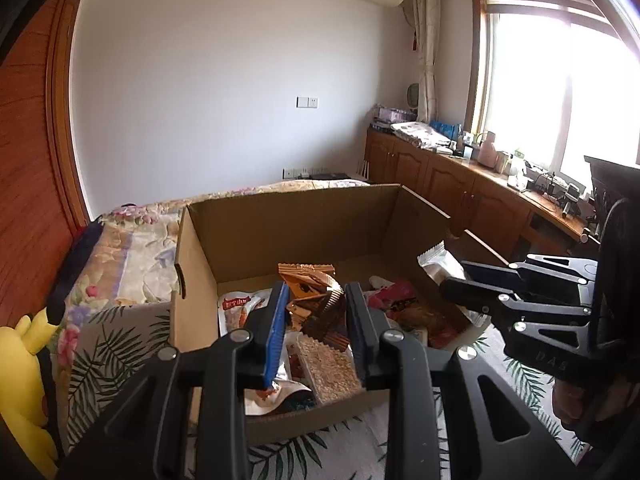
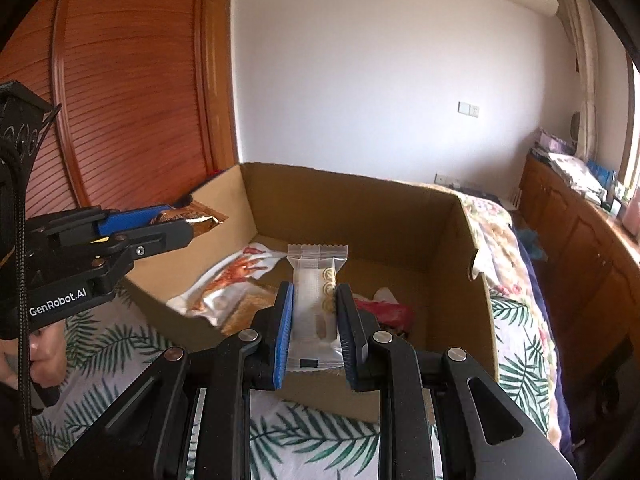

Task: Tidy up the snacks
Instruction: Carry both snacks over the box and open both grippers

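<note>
An open cardboard box (image 1: pixel 288 204) (image 2: pixel 360 188) stands on the bed with several snack packets inside. My left gripper (image 1: pixel 316 298) (image 2: pixel 176 222) hangs over the box's near left part, shut on a brown and gold crimped packet (image 1: pixel 308 272) (image 2: pixel 204 216). My right gripper (image 2: pixel 315 289) (image 1: pixel 454 276) is shut on a clear white packet of round biscuits (image 2: pixel 316 258) (image 1: pixel 434 258), held above the box's near right edge. In the box lie a white packet with a red picture (image 2: pixel 236 276) (image 1: pixel 240 308), a pink packet (image 1: pixel 392 294) (image 2: pixel 386 310) and a grain bar (image 1: pixel 328 364).
The box rests on a leaf-print sheet (image 2: pixel 320 440) beside a floral quilt (image 1: pixel 132 256). A yellow plush toy (image 1: pixel 24 360) lies at the left. Wooden cabinets (image 1: pixel 452 184) with clutter run under the window on the right. A slatted wooden wardrobe (image 2: pixel 128 88) stands behind.
</note>
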`<state>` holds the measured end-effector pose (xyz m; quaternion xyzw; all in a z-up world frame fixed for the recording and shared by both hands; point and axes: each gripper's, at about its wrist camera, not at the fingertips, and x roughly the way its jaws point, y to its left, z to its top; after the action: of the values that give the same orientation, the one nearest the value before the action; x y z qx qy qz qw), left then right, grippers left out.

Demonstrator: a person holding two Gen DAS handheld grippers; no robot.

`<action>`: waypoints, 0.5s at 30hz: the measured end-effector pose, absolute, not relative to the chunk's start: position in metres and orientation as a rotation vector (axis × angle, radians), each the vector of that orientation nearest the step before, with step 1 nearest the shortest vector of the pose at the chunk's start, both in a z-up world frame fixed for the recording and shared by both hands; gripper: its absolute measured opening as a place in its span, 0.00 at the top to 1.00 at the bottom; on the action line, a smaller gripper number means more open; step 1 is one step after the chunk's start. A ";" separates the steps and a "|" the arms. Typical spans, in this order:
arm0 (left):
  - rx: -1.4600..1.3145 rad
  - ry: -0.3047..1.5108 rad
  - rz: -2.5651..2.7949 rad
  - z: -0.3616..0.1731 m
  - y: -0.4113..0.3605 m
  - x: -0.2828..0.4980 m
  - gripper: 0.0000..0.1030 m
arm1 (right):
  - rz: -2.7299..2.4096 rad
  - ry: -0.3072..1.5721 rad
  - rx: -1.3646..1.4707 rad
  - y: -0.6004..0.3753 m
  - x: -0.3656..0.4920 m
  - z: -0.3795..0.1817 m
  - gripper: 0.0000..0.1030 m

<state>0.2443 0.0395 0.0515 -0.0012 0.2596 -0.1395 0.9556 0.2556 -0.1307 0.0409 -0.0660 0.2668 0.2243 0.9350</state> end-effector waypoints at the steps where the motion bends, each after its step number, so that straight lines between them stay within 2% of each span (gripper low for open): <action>1: -0.003 0.532 -0.280 0.050 0.039 0.247 0.73 | 0.459 0.552 -0.129 -0.131 0.260 0.040 0.81; 15: -0.007 0.564 -0.281 0.035 0.032 0.259 0.70 | 0.437 0.624 -0.107 -0.130 0.289 0.021 0.79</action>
<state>0.2591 0.0322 0.0348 -0.0033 0.2773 -0.1382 0.9508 0.2893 -0.1305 0.0207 -0.0520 0.3042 0.2130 0.9270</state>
